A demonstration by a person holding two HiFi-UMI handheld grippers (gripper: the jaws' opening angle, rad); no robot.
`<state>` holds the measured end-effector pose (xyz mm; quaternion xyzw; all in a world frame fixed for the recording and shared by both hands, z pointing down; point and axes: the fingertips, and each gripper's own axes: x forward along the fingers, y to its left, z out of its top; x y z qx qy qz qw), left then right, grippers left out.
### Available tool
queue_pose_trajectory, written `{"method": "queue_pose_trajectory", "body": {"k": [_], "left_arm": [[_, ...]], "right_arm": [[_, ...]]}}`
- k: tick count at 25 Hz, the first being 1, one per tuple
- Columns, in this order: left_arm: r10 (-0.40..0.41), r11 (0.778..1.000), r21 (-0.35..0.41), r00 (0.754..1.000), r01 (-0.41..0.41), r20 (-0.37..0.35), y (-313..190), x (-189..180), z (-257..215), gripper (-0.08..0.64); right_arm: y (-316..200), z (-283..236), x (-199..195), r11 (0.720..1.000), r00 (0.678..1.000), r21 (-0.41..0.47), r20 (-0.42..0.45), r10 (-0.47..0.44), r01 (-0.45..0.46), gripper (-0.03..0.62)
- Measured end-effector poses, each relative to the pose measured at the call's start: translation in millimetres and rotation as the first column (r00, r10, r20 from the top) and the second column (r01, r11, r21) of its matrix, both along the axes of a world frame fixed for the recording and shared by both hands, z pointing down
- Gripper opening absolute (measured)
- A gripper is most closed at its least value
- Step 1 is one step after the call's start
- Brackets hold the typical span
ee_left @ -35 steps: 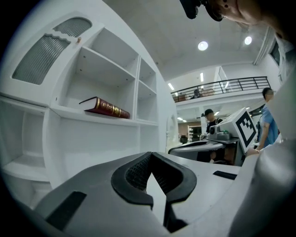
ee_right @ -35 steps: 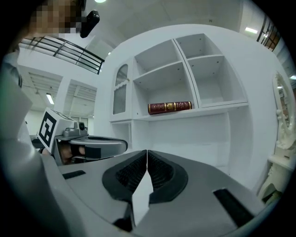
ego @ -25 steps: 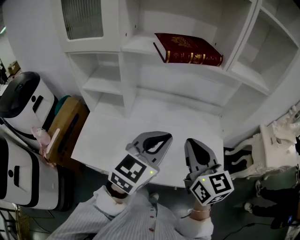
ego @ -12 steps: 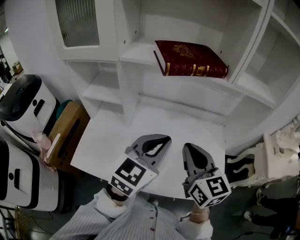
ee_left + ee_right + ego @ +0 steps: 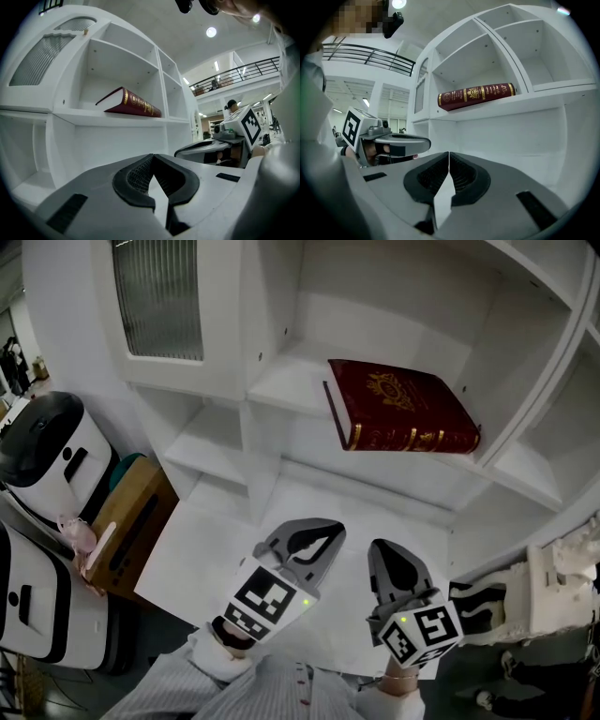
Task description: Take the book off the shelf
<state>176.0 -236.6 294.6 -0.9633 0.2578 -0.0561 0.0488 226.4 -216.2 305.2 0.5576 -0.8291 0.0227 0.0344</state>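
Now, in the head view, your left claw [image 5: 317, 532] and right claw [image 5: 386, 557] hover side by side over the white table [image 5: 206, 531]. Both are well short of the red book [image 5: 403, 418], which lies flat on the shelf [image 5: 281, 381] above.

Left gripper view: jaws pressed together, nothing between them.

Right gripper view: likewise closed and empty.

You appear to be on the approach; the next move likely calls for lifting and opening a claw around the book.

The gilt lettering on the spine of the book [image 5: 398, 413] is too small to be read, and the shelf unit [image 5: 281, 381] and the white appliance [image 5: 47, 456] are cut off by the head view's edges.
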Motion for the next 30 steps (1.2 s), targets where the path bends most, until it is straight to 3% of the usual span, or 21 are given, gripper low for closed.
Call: {"method": "queue_pose_trajectory", "body": {"k": [16,24,30], "left_arm": [[-0.019,0.998,0.055,1.000,0.019,-0.004,-37.3,-19.2,-14.6,0.011],[-0.016,0.986,0.169,0.999,0.007,0.051,-37.5,-22.1,-29.1,0.012],[-0.064,0.958,0.286,0.991,0.028,0.120,-36.9,-30.3,-45.6,0.083]], "right_arm": [[-48.9,18.6,-21.6,0.996,0.997,-0.051,-0.016,-0.077,0.077,0.015],[-47.6,19.7,-22.2,0.998,0.999,-0.042,-0.019,-0.051,0.050,0.015],[-43.8,22.3,-22.3,0.998,0.999,-0.036,0.015,-0.042,0.042,0.015]]}}
